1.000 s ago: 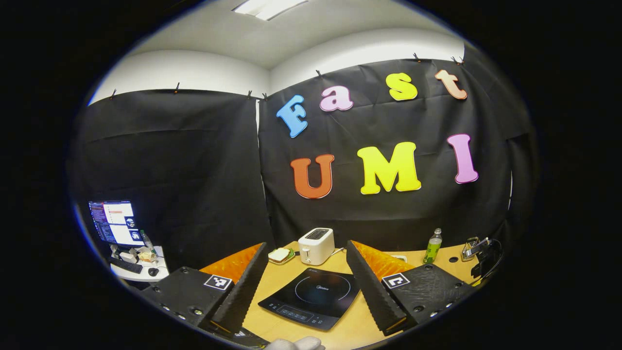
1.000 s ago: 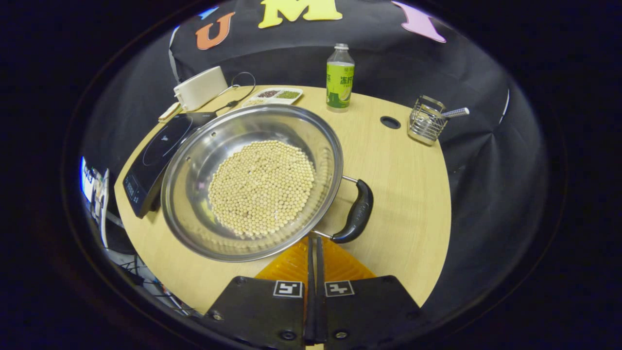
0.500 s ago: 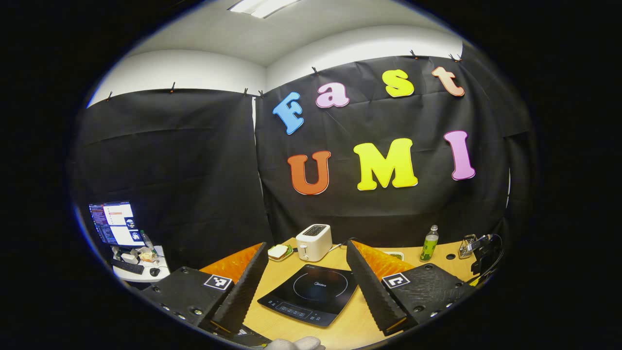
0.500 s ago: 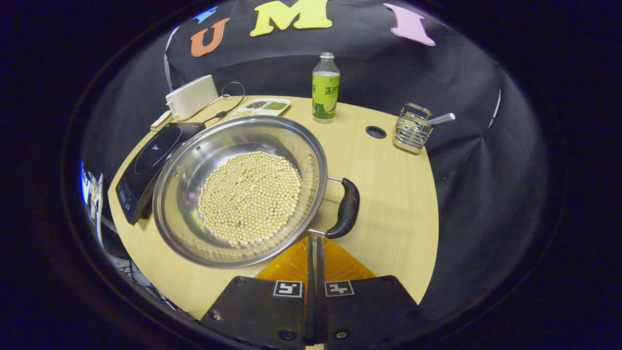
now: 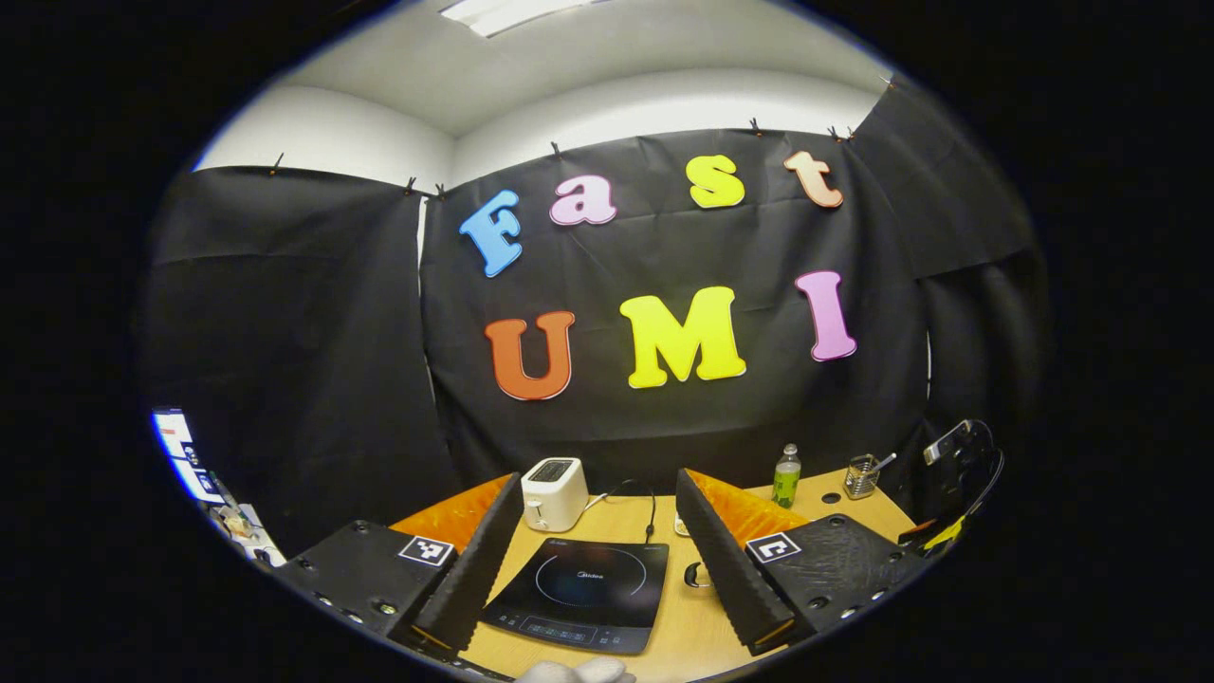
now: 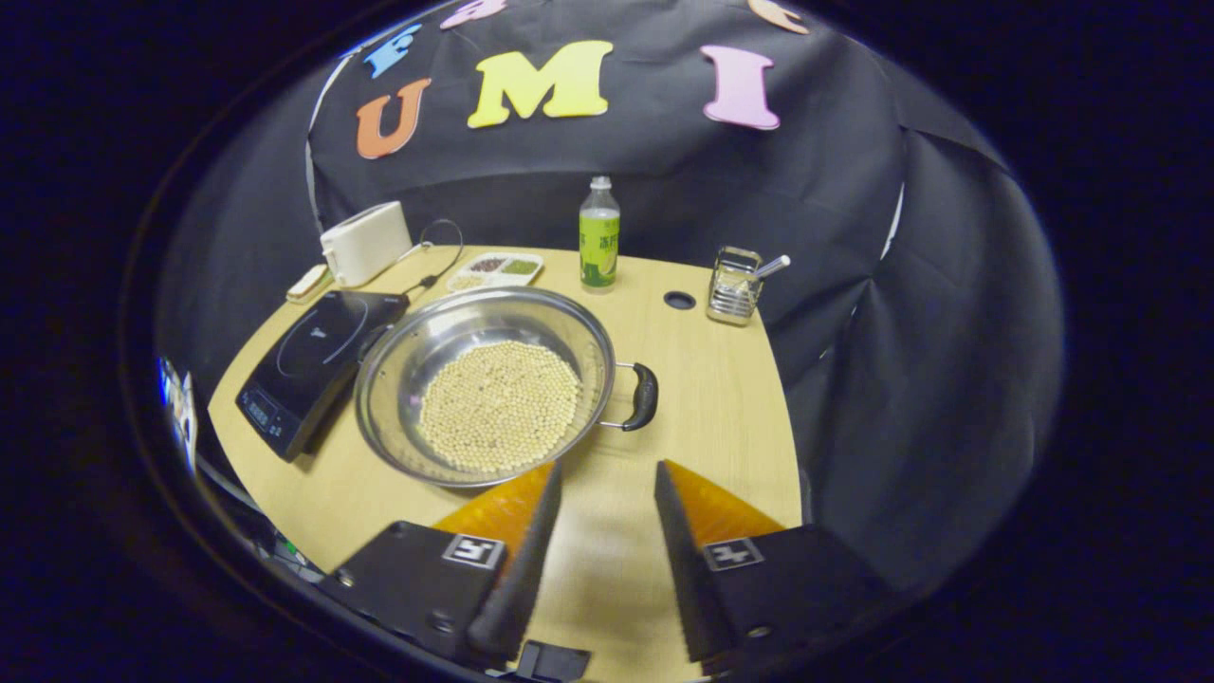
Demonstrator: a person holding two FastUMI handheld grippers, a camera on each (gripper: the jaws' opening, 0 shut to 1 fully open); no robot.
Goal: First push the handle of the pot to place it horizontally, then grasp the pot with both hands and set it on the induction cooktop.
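Left gripper [image 5: 597, 560] spread wide, aimed over flat black induction cooktop [image 6: 308, 365]. Right gripper [image 6: 607, 541] also spread, holding nothing, table bare between fingers.

Wide steel pot full of pale beans [image 6: 488, 398] sits on round wooden table [image 6: 721, 417], touching cooktop at its 3 o'clock. Black handle [image 6: 645, 396] at pot's 3 o'clock, looks flat already.

My worries:
- uneven two-sided lift tilts pot, beans spill
- thin rim slips in fingers
- pot clips cooktop edge going over

Count, left to right: 1 cooktop, 1 white toaster [image 6: 365, 243], 1 pot, 1 green bottle [image 6: 598, 235], 1 wire caddy [image 6: 733, 286].
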